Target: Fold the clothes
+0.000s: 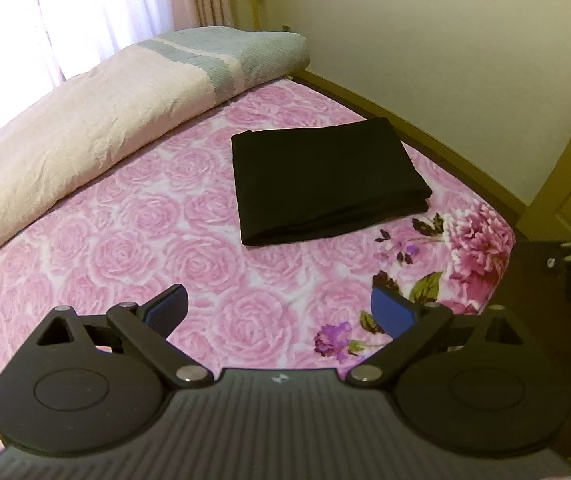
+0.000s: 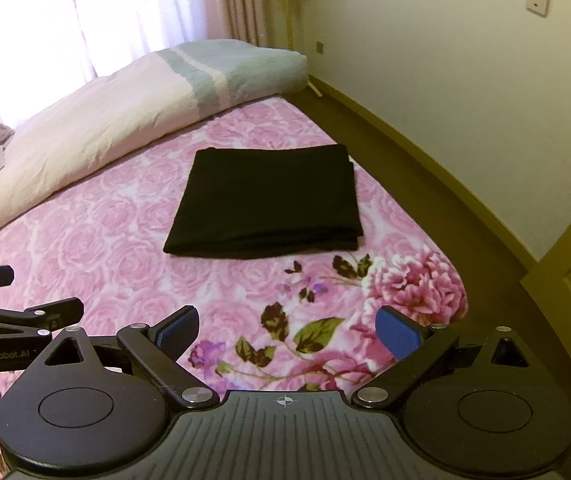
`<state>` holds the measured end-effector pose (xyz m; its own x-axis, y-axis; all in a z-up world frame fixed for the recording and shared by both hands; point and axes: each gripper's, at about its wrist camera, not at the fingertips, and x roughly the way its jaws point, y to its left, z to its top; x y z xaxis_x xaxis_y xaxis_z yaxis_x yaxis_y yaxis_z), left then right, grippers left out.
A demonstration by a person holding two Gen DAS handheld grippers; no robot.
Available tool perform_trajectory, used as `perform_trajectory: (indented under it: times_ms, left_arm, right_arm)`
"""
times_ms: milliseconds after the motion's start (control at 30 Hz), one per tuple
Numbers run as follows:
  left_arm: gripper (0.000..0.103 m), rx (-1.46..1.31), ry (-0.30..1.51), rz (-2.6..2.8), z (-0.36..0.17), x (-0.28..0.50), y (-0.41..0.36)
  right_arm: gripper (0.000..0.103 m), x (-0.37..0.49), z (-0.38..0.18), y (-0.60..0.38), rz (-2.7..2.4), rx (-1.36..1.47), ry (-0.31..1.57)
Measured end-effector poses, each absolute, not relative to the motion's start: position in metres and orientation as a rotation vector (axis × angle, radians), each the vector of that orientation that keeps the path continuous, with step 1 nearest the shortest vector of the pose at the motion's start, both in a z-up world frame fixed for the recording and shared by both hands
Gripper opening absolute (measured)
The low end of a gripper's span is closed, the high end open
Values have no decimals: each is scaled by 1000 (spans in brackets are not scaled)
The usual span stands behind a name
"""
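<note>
Left wrist view: a black garment lies folded into a neat rectangle on the bed, on a pink rose-print cover near the bed's far right edge. The left gripper hangs above the cover, well short of the garment, its blue-padded fingers spread wide and holding nothing. A rolled cream-and-blue quilt runs along the far side of the bed beneath a bright curtained window. Part of the other gripper shows at the right edge.

Right wrist view: the same folded black garment sits flat on the rose cover, apart from the quilt behind it. The right gripper hovers over a printed bouquet at the bed's near corner — fingers wide apart, empty. The left gripper's black linkage juts in from the left edge.
</note>
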<state>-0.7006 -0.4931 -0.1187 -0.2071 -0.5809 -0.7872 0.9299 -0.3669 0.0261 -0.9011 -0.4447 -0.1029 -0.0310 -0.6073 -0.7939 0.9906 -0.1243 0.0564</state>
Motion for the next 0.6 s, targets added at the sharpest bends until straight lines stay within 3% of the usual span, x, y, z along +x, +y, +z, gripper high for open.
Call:
perform_trajectory:
  times_ms: [600]
  left_arm:
    - [97,858,639,-1721,-115,-732,-501]
  right_arm:
    - [97,-935,-103,-465,-1453,788,663]
